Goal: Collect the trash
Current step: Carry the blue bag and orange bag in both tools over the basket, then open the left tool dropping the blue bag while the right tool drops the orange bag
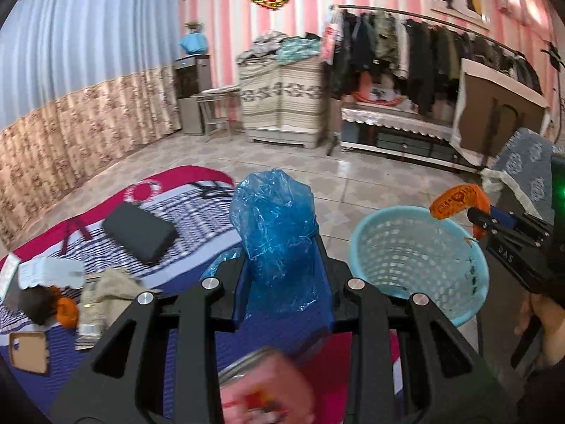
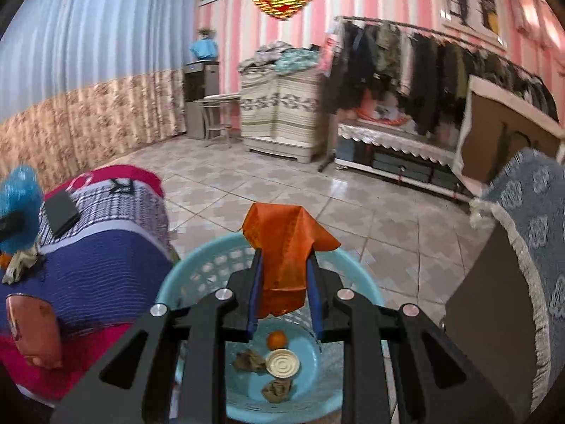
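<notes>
My left gripper (image 1: 282, 247) is shut on a crumpled blue plastic bag (image 1: 275, 219), held over the bed's edge to the left of the light blue basket (image 1: 459, 282). My right gripper (image 2: 284, 265) is shut on an orange wrapper (image 2: 286, 243) directly above the basket (image 2: 197, 268); it also shows as the right gripper (image 1: 473, 215) with the orange wrapper (image 1: 453, 199) over the basket's far rim. In the basket lie a tin lid (image 2: 282, 363), a small orange (image 2: 276, 340) and crumpled paper scraps (image 2: 249, 360).
The bed with a checked red and blue cover (image 1: 197, 212) carries a black box (image 1: 139, 235), crumpled paper (image 1: 106, 293), orange peel (image 1: 67, 312) and a phone (image 1: 28, 351). A patterned grey chair (image 2: 522, 247) stands right of the basket. Tiled floor (image 2: 317, 190) lies beyond.
</notes>
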The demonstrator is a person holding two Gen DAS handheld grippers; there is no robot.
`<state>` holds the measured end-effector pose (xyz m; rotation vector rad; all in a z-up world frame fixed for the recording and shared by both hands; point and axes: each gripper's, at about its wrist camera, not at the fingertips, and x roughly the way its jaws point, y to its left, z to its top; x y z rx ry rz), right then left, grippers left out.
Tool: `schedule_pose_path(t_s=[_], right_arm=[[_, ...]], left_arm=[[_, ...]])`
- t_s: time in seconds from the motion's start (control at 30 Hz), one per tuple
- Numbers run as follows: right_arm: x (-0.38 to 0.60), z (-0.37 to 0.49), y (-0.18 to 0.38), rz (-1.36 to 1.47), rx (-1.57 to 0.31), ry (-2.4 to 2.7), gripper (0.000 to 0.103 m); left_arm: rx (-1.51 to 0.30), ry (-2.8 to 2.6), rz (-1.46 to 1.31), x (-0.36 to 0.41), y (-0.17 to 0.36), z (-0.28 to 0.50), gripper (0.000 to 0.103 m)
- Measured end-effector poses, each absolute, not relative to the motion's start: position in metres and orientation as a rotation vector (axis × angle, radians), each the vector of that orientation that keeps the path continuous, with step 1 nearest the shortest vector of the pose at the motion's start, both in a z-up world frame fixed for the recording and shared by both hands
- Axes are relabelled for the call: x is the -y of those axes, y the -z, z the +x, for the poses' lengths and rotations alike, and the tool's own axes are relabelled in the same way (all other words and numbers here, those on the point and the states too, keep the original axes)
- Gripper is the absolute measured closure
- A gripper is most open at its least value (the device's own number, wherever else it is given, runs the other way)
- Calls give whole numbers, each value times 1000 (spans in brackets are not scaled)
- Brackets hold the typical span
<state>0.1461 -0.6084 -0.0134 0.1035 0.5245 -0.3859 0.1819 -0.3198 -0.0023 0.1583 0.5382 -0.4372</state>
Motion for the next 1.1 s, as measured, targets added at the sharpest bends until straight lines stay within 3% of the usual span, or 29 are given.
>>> schedule_pose_path(t_s=[0.83,0.87,0.9,0.93,1.03,1.1], right_arm=[[667,131,44,184,-560,485,80],[668,130,44,189,-560,488,80],[669,129,45,192,-561,490,80],[669,129,45,192,-561,491,80],[670,129,46,189,-563,485,80],[669,130,47,182,-567,478,80]], left_arm=[[-647,613,264,486,62,217,70],[-647,608,269,487,66,217,65],[-650,601,277,487,69,217,51],[-655,592,287,488,71,218,45],[-653,569,292,483,71,222,43],[-653,551,269,474,67,225,34]])
